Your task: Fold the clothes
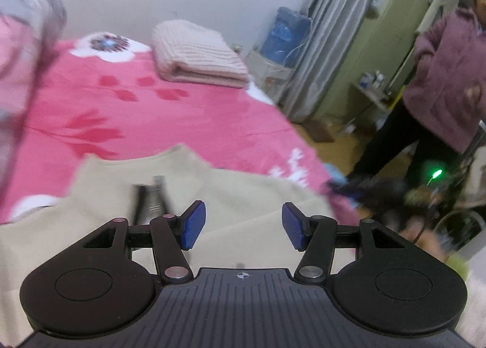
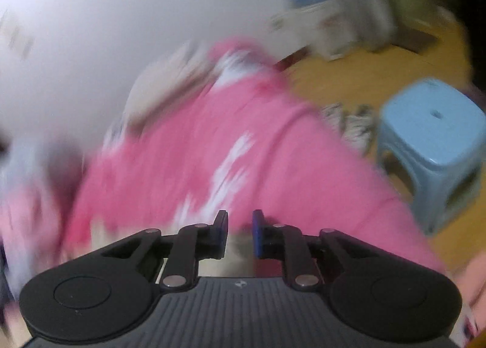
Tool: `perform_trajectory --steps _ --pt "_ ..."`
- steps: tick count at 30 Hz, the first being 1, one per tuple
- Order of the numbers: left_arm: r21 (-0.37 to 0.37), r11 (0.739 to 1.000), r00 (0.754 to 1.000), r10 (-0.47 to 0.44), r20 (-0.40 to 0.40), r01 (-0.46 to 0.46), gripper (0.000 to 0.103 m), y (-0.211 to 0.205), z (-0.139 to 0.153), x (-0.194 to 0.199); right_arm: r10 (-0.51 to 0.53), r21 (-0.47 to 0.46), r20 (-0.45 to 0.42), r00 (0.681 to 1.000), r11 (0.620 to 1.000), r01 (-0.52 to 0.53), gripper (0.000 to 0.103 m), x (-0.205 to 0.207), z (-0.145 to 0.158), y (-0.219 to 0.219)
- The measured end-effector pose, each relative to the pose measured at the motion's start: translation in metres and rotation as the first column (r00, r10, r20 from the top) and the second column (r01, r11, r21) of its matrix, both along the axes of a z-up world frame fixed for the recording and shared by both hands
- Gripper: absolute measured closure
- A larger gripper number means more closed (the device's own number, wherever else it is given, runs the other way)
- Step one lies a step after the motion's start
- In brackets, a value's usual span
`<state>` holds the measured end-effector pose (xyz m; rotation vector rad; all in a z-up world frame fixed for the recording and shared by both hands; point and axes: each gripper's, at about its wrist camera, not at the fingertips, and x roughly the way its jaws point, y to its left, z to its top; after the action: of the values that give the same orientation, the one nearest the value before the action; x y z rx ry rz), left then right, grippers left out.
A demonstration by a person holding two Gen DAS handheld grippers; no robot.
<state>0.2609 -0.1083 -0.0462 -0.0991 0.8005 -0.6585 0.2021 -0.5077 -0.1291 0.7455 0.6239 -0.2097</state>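
Left wrist view: the left gripper (image 1: 243,225) has its jaws well apart, with nothing between the blue ribbed pads (image 1: 194,225). Directly beneath and ahead of it lies the beige garment (image 1: 231,193), soft, matte and spread flat on the near part of the bed (image 1: 182,117). A dark narrow object with a grey striped section (image 1: 152,199) lies on the garment just beyond the left finger; blur hides what it is. The bed cover is pink fleece printed with red and white flowers. Farther back, a folded pale pink ribbed blanket (image 1: 197,55) rests on the bed near the white wall. Beyond the bed's far corner stand a blue bundle (image 1: 287,33), grey curtains (image 1: 331,29) and a green cabinet (image 1: 385,29). At the right edge a person in a mauve fleece jacket (image 1: 449,74) stands on the wooden floor. Right wrist view, heavily blurred: the right gripper (image 2: 240,234) shows its jaws close together with a narrow gap; pale fabric shows in that gap, but whether the pads clamp it cannot be told. Only this view shows the light blue plastic stool (image 2: 431,141), square-topped with a centre hole, on the floor beside the bed. No legible writing appears in either view.
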Motion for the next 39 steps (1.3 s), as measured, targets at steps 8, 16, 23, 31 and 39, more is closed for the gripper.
perform_trajectory --steps 8,16,23,31,39 --pt "0.138 0.988 0.964 0.033 0.262 -0.071 0.048 0.055 0.093 -0.034 0.064 0.193 0.124 0.990 0.977 -0.088 0.082 -0.120 0.060 -0.015" --pt "0.287 0.949 0.968 -0.184 0.172 0.130 0.047 0.044 0.110 -0.075 0.235 0.119 -0.016 0.972 0.966 -0.231 0.072 -0.183 0.065 0.042" --pt "0.315 0.926 0.977 -0.211 -0.027 0.209 0.047 0.028 -0.008 -0.150 0.222 -0.083 -0.236 0.946 0.965 -0.247 0.067 -0.189 0.022 0.076" --pt "0.235 0.939 0.966 -0.257 0.002 0.250 0.048 0.004 -0.076 -0.212 0.221 -0.014 -0.215 0.951 0.973 -0.229 0.066 -0.211 0.003 0.086" --pt "0.383 0.884 0.952 -0.304 0.034 0.268 0.048 -0.015 -0.099 -0.223 0.143 -0.401 -0.270 0.952 0.883 -0.246 0.098 -0.224 0.040 0.131"
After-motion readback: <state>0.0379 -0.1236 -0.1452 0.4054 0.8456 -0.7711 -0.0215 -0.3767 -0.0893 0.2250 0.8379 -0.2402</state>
